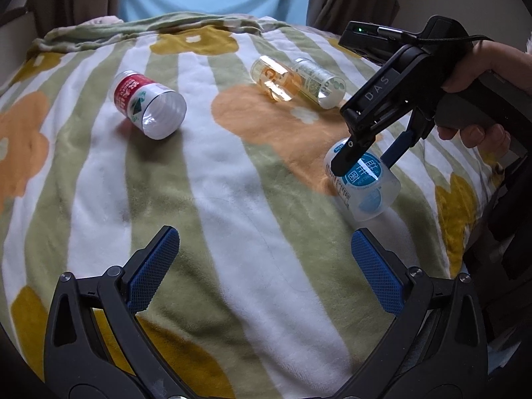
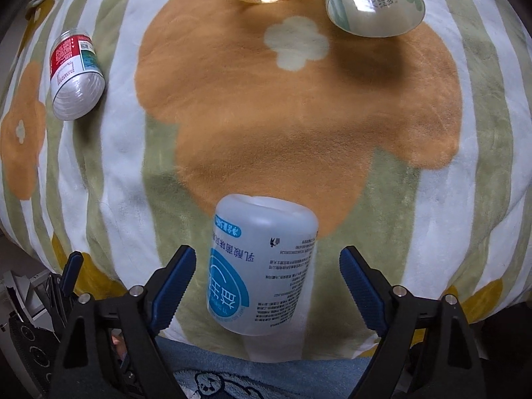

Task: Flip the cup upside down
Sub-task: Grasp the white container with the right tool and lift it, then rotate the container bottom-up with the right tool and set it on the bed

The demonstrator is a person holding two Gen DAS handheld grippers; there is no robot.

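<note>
A white cup with a blue label [image 2: 262, 266] sits on the flowered blanket [image 2: 299, 116], its closed end pointing away from the right wrist camera. My right gripper [image 2: 267, 284] straddles it, open, with a gap between each blue pad and the cup wall. From the left wrist view the same cup [image 1: 365, 186] leans under the right gripper [image 1: 364, 163], held by a person's hand [image 1: 478, 133]. My left gripper [image 1: 266, 266] hovers open over the blanket's near part, holding nothing.
A red-labelled cup [image 1: 146, 103] lies on its side at the left. An amber glass cup [image 1: 276, 79] and a clear green-labelled cup [image 1: 319, 83] lie side by side at the back. The blanket falls away at its edges. A person in a light blue top sits behind.
</note>
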